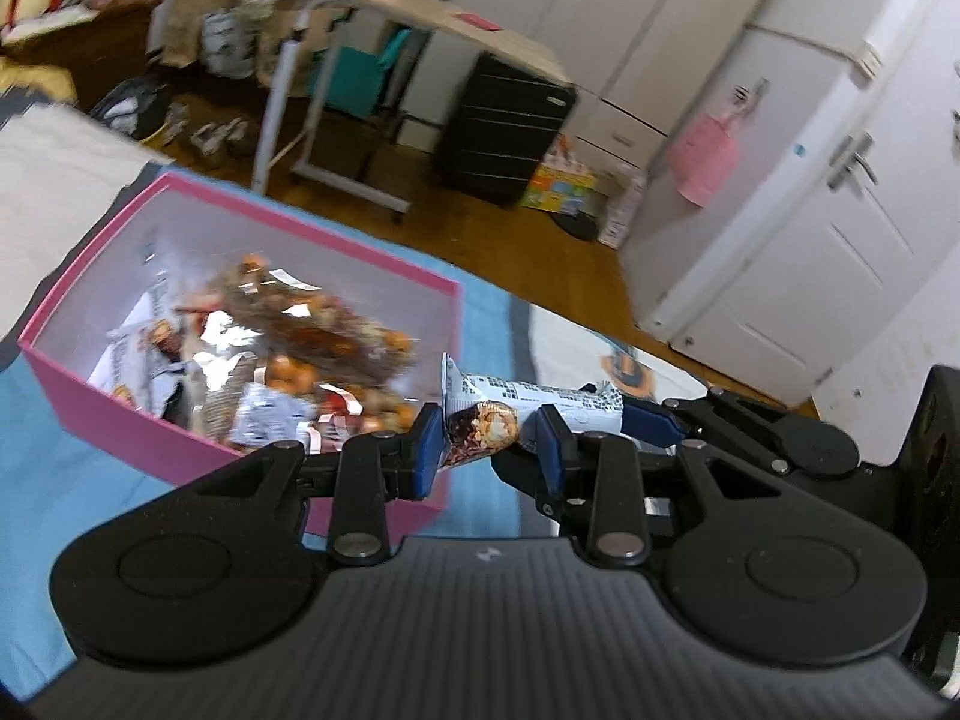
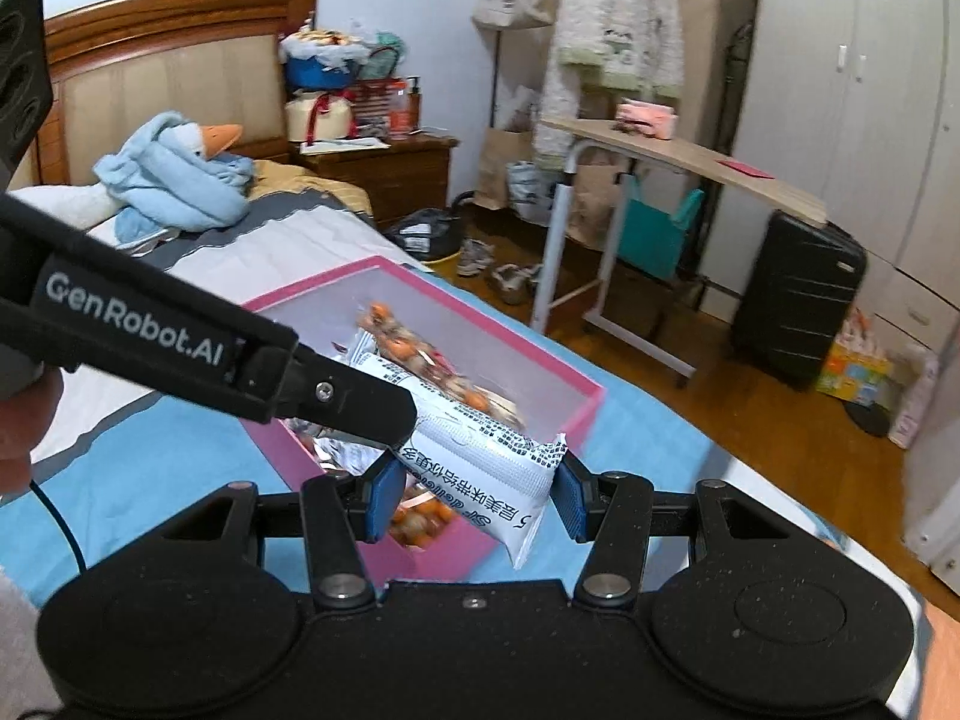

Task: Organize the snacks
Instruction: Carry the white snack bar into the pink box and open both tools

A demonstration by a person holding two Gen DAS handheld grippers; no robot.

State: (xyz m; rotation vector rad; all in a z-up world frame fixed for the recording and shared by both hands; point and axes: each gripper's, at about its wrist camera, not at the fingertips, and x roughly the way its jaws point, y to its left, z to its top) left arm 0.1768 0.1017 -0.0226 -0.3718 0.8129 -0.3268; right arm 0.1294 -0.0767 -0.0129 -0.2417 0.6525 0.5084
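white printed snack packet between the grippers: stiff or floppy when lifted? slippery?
Likely floppy: the white printed foil snack packet hangs between the right gripper pads, crimped end drooping. Probably light, a thin sealed wrapper. Its glossy film may slip, so the left gripper also pinching it helps.

Pink box (image 1: 384, 492), open-topped, white inside, resting on blue bedding; heaped with snack packets (image 1: 312, 336), orange and brown contents behind clear and silver wrap. One white packet (image 2: 492, 480) with black print, long and flat, raised at box's near corner, tilted, one sealed end over the rim.
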